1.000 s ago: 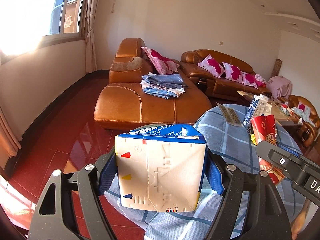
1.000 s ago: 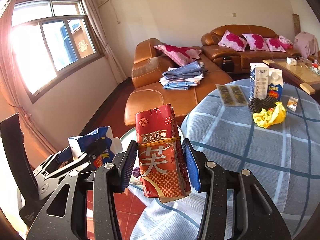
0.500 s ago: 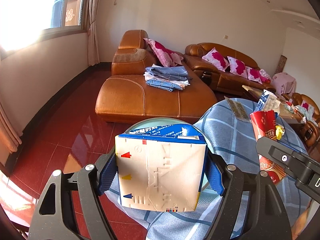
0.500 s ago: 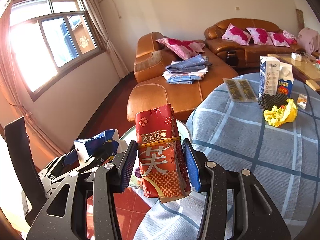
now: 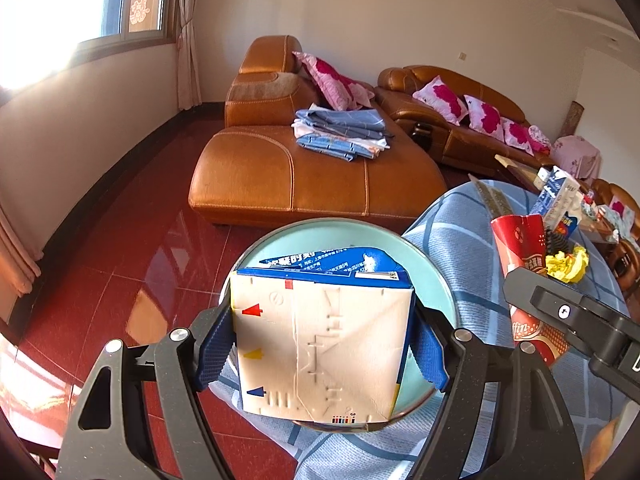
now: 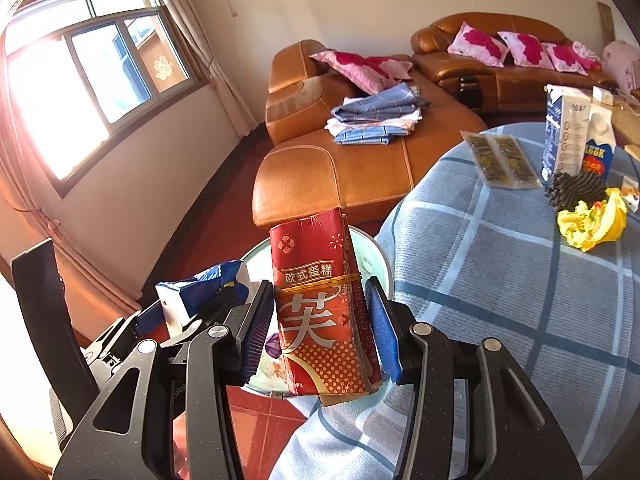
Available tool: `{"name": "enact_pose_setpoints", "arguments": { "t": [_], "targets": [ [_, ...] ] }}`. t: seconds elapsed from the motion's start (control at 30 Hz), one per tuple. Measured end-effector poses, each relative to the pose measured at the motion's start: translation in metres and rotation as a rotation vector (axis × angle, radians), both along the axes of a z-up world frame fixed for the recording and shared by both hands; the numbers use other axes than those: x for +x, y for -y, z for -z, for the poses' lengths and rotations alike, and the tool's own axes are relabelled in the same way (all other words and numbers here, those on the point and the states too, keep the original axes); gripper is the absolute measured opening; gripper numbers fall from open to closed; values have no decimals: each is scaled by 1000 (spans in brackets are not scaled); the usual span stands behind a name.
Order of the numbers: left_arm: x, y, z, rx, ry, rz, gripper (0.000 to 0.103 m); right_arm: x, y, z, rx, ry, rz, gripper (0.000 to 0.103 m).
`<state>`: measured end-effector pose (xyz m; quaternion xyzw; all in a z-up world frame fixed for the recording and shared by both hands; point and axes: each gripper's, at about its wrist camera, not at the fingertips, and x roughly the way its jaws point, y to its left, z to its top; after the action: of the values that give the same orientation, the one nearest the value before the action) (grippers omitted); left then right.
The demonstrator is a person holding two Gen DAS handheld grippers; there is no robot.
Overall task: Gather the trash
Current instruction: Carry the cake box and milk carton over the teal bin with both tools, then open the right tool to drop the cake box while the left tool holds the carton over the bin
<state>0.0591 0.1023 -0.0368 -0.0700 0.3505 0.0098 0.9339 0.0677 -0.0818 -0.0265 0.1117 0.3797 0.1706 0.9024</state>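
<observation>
The left claw [image 5: 320, 344] pinches a white and blue carton [image 5: 324, 344]. Its blue pads press on both sides of the carton. The right claw [image 6: 320, 320] pinches a red pack [image 6: 320, 312] with a yellow rubber band around it. The pack stands up tall between the pads.

Both pieces of trash hang over the bin [image 5: 432, 264]. The bin is round and pale green. It sits on the red floor, right next to the edge of the table [image 6: 500, 280]. The carton is straight above the mouth of the bin, so the bin lies under and just in front of the left claw. The red pack is above the near rim, a bit to the right of the carton. The left claw looks closer to the middle of the bin. I think the next move is to let go, and the carton should fall right in. The pack may need to go a little more forward first.

The left view shows the bin's whole round rim, and the red pack off to the right. The right view hides most of the bin behind the pack. But it shows more trash on the table: two cartons [image 6: 576, 140], a yellow wrapper [image 6: 592, 224] and flat packets [image 6: 500, 156], all far from both claws.
</observation>
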Motion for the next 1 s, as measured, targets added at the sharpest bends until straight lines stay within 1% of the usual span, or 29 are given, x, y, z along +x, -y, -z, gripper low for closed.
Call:
{"name": "enact_pose_setpoints", "arguments": {
  "t": [0.27,0.53,0.87,1.0],
  "targets": [
    [11,0,12,1,-37,-1,74,18,-11,15,16,-53,-18,48],
    [20,2,21,5,-67,-5,74,29,-17,26,9,-78,-30,48],
    [22,5,23,12,-81,-12,74,30,-10,26,53,-74,-28,49],
    [23,5,25,23,-81,-17,74,24,-4,20,45,-55,-6,49]
  ]
}}
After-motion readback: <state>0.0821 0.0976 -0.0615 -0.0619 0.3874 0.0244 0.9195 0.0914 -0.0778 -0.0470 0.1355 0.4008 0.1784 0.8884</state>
